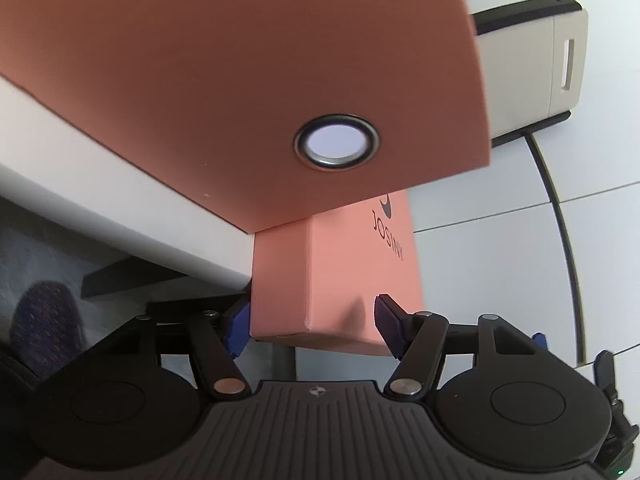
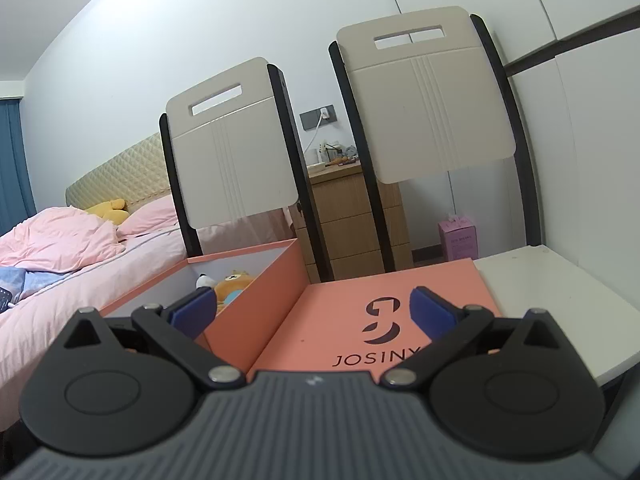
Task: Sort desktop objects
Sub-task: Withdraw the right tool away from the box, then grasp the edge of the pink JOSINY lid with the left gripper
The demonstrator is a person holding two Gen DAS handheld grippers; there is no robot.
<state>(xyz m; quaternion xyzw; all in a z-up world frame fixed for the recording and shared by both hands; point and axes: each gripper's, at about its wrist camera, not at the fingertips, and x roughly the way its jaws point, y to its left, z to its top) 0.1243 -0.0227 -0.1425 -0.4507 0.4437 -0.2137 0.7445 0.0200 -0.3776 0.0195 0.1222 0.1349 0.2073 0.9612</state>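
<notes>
A salmon box lid (image 1: 356,280) marked JOSINY sticks out over the white table's edge. My left gripper (image 1: 310,320) has a blue pad on each side of the lid's corner and grips it. The salmon box (image 1: 240,80) with a metal eyelet fills the upper view. In the right wrist view the lid (image 2: 360,312) lies flat beside the open box (image 2: 256,300), which holds plush toys (image 2: 230,282). My right gripper (image 2: 316,312) is open just above the lid, holding nothing.
Two beige folding chairs (image 2: 232,144) (image 2: 428,96) stand behind the white table (image 2: 552,300). A bed with pink bedding (image 2: 80,248) is at left, a wooden drawer unit (image 2: 352,220) between the chairs. A chair (image 1: 532,68) shows in the left wrist view.
</notes>
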